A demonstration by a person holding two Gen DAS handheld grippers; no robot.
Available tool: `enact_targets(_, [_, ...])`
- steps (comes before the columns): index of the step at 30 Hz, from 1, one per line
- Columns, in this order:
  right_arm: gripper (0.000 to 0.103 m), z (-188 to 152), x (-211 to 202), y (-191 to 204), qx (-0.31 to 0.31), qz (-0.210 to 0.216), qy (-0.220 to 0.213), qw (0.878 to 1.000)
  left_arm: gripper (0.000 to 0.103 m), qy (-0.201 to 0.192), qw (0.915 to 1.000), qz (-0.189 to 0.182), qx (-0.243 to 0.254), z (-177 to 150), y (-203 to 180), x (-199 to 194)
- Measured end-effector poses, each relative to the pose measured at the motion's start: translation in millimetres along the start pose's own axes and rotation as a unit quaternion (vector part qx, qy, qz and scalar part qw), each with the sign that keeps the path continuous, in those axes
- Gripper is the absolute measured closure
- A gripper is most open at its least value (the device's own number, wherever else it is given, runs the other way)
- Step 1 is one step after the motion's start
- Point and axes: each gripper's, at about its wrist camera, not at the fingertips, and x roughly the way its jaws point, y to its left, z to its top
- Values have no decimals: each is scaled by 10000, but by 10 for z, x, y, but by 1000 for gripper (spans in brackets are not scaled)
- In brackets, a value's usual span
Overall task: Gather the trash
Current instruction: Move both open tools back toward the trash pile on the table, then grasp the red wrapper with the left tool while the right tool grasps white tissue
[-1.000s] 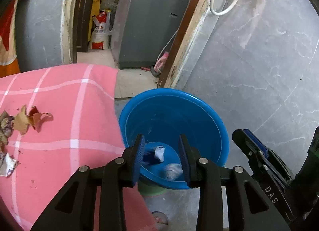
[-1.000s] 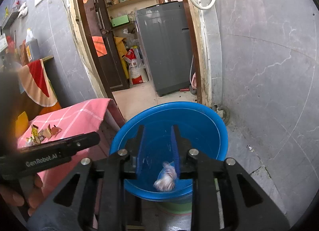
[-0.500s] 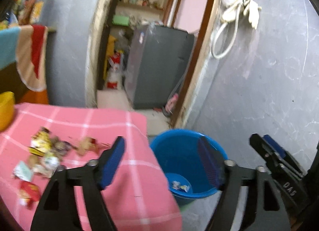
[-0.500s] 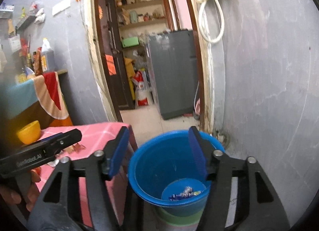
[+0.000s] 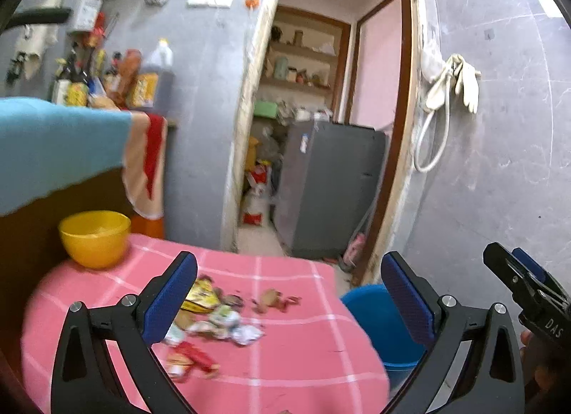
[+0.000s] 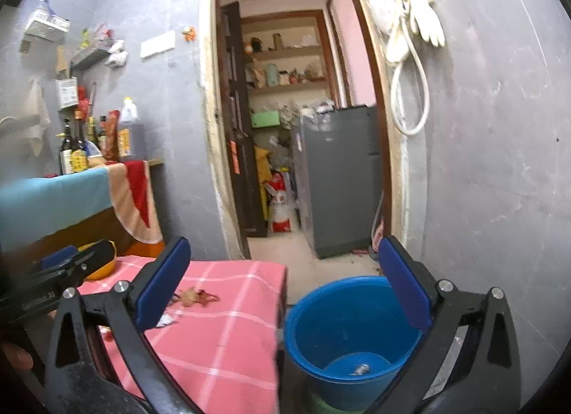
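Several crumpled wrappers and dry leaves (image 5: 214, 321) lie in a loose pile on the pink checked tablecloth (image 5: 292, 353). My left gripper (image 5: 289, 264) hovers above the table facing that pile, its jaws opening wide with nothing between them. A blue bucket (image 6: 349, 321) stands on the floor right of the table, with a few scraps of trash (image 6: 360, 367) at its bottom. Over the bucket's rim hangs my right gripper (image 6: 285, 246), its jaws also opening and empty. Brown leaves (image 6: 196, 296) show near the table's far edge.
A yellow bowl (image 5: 94, 235) sits at the table's far left corner. Behind it a counter draped in blue cloth (image 5: 53, 150) holds bottles. An open doorway leads to a grey washing machine (image 5: 332, 192). A grey wall (image 6: 499, 164) stands close on the right.
Both grippers rose and tilted up away from the bucket, and their jaws went from nearly shut to wide. The left swung left over the table. Trash dropped into the bucket.
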Motion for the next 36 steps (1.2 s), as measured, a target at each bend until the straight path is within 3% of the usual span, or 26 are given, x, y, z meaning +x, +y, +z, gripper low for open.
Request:
enact_targets(7, [1,-22,-164,370,-23,348,-338,9988,2,-394,9982,414,201,-7,277,-444])
enact_targets(14, [1,-116,-210,672,-71,630,-520,9966,2,-458,9951,832,283,-161,615,-638])
enact_targets(24, [1,-371,21,942,-418,935,-286,9943,2,-17,9944,1053,3,-490,958,-522])
enact_targets(36, [1,-621,534,1051,-630,1008,544,9914,2,874,9921,880,-175,-639,1048,-136])
